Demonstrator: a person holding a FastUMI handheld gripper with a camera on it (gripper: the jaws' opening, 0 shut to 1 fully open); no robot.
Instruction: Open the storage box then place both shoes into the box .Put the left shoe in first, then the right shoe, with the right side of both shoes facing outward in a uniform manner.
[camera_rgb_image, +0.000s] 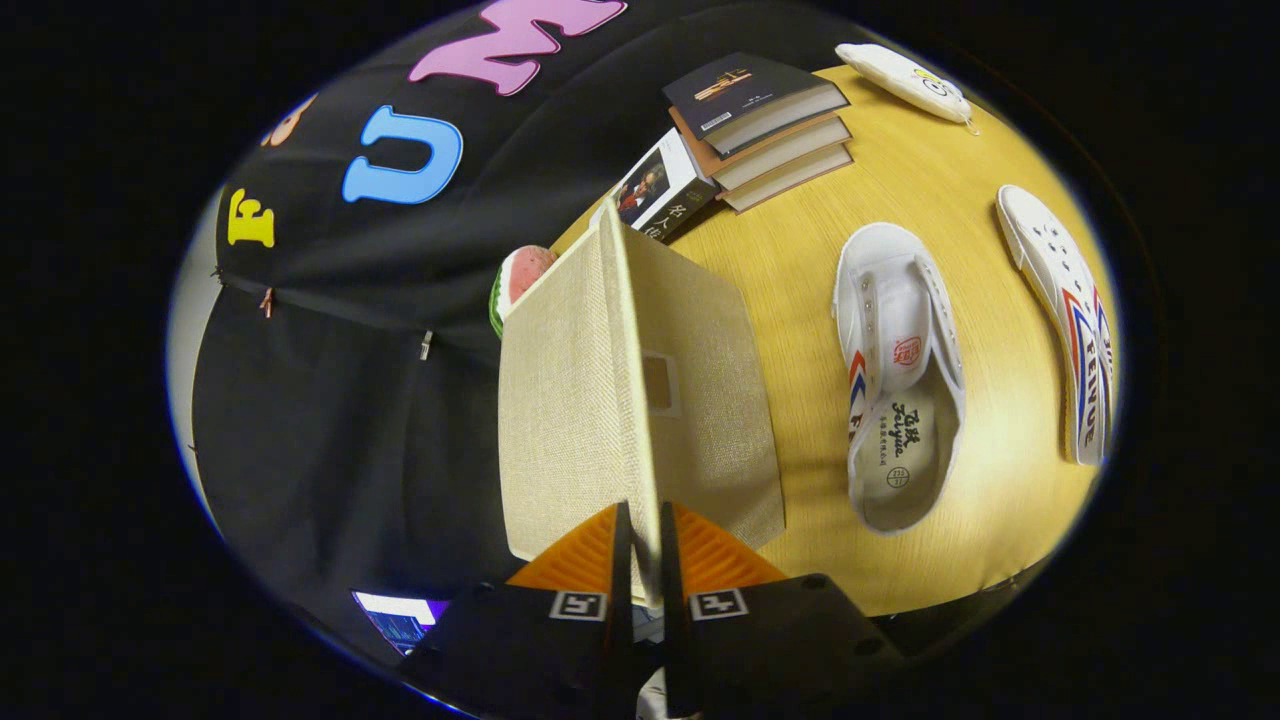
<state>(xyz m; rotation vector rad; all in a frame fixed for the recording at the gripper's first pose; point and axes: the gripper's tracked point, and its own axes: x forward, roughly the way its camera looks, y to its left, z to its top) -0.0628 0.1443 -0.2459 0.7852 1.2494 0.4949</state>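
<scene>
A beige fabric storage box (715, 420) stands on the yellow wooden table (800, 260), its face with a small label window turned toward me. Its lid (560, 400) is raised, and I see it almost edge-on; the thin edge runs straight between my fingers. My gripper (640, 545) is shut on that lid edge. Beyond the box to the right, a white canvas shoe (900, 380) rests on its sole with the insole showing. Farther right, a second white shoe (1065, 320) lies on its side, showing its red and blue stripes. The box's inside is hidden.
A stack of books (765, 120) lies beyond the box, with another book (660, 185) leaning beside it. A watermelon-slice toy (520, 280) peeks out behind the lid. A white pouch (905, 75) sits at the table's far corner. Black cloth wall hangs to the left.
</scene>
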